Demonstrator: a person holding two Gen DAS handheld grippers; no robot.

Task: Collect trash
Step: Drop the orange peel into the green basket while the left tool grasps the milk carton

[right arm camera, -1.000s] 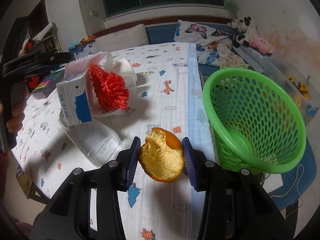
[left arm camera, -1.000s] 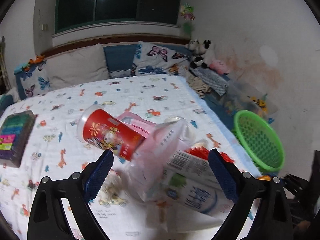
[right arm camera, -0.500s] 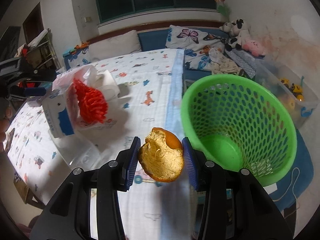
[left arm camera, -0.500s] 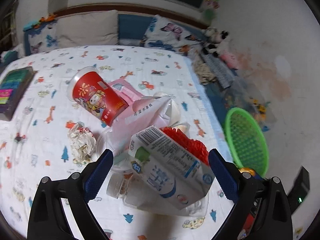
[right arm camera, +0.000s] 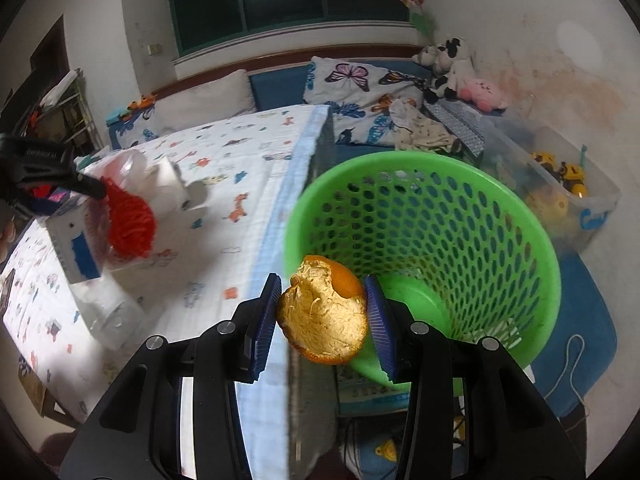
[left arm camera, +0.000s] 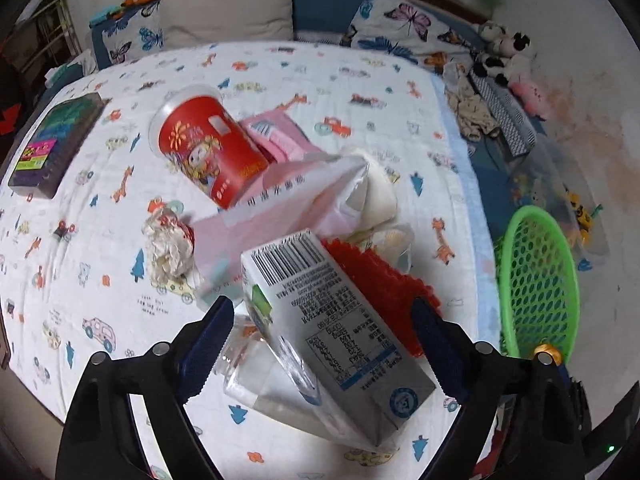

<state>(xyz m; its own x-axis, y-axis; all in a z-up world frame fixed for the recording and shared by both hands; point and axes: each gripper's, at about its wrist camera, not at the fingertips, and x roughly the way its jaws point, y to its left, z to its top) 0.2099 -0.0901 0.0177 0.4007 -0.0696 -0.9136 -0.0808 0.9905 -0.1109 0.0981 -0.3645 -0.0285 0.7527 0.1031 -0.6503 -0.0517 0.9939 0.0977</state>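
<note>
My right gripper [right arm camera: 322, 324] is shut on an orange peel [right arm camera: 324, 320] and holds it over the near rim of the green mesh basket [right arm camera: 424, 216], which stands on the floor beside the bed. My left gripper [left arm camera: 324, 344] is open above a milk carton [left arm camera: 328, 328] that lies on a clear plastic bottle [left arm camera: 256, 376] and a red mesh scrap [left arm camera: 380, 284]. A red paper cup [left arm camera: 208, 152], pink packaging [left arm camera: 280, 200] and a crumpled tissue [left arm camera: 168, 248] lie behind them on the bed. The basket also shows in the left wrist view [left arm camera: 536, 280].
A dark book [left arm camera: 52, 144] lies at the bed's far left. Pillows [left arm camera: 228, 12] and plush toys [right arm camera: 452, 68] line the headboard and wall. A clear toy bin [right arm camera: 560, 184] stands behind the basket. The bed edge [right arm camera: 276, 208] runs beside the basket.
My right gripper has carried the orange peel rightward off the bed to the basket. My left gripper has moved forward and down over the milk carton, still open.
</note>
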